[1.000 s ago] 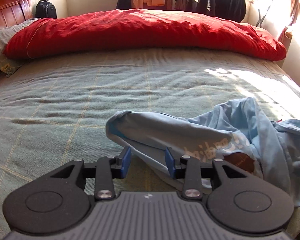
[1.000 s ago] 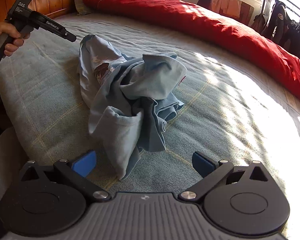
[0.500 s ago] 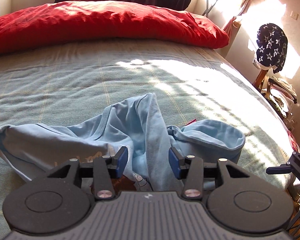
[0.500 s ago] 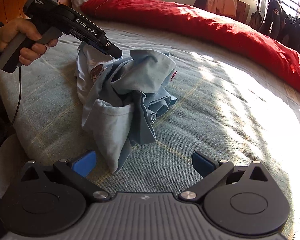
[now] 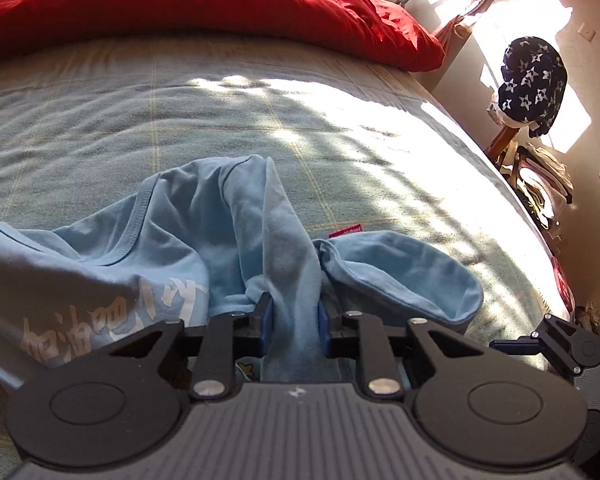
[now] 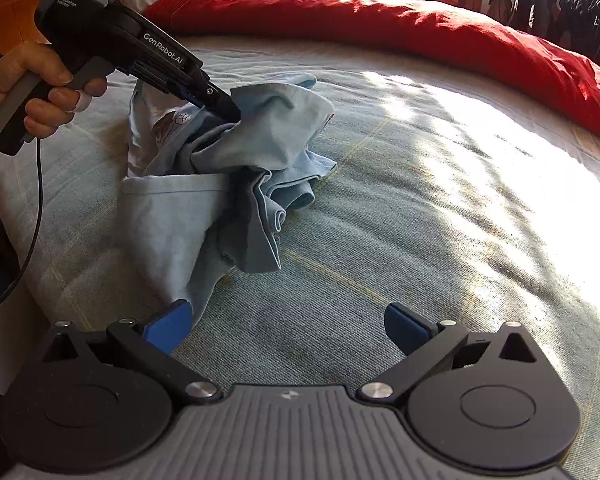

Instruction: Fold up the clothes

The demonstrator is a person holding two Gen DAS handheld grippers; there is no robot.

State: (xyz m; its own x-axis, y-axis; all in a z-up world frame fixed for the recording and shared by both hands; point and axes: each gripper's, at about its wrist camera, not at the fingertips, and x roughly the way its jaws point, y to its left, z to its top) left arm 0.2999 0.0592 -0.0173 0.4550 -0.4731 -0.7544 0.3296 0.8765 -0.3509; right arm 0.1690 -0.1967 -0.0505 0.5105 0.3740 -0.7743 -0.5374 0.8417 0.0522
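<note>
The left claw (image 5: 295, 322) has just been closing and now pinches a raised ridge of the light blue T-shirt (image 5: 228, 240) between its blue pads (image 5: 266, 326); half a second ago those pads stood apart with the cloth loose between them. In the right wrist view the same claw (image 6: 224, 108) bites into the top of the bundle at about ten o'clock, carried by a hand (image 6: 36, 88) wrapped round its grey handle. A second ago that claw hung at the shirt's far left edge; it has since crossed over the heap and dipped into it.

The right claw (image 6: 288, 326) is spread wide, nothing between its pads, the left pad (image 6: 172, 326) just beside the shirt's lowest hanging flap.

The shirt lies crumpled on the bed (image 6: 420, 220), left of centre in the right wrist view. Its long axis runs from the pinched peak at eleven o'clock down to the flap at seven o'clock. In the left wrist view it spreads from nine to three o'clock, with the ribbed neckline (image 5: 140, 216) toward ten o'clock and a sleeve opening (image 5: 440, 280) toward three.

The fabric is soft, thin knit, heavily creased, with pale printed characters (image 5: 112, 320) on the chest. The bed cover is a coarse grey-green weave with faint yellow lines, half in bright sun. A puffy red quilt (image 5: 220, 4) lies bunched along the far edge at twelve o'clock.
</note>
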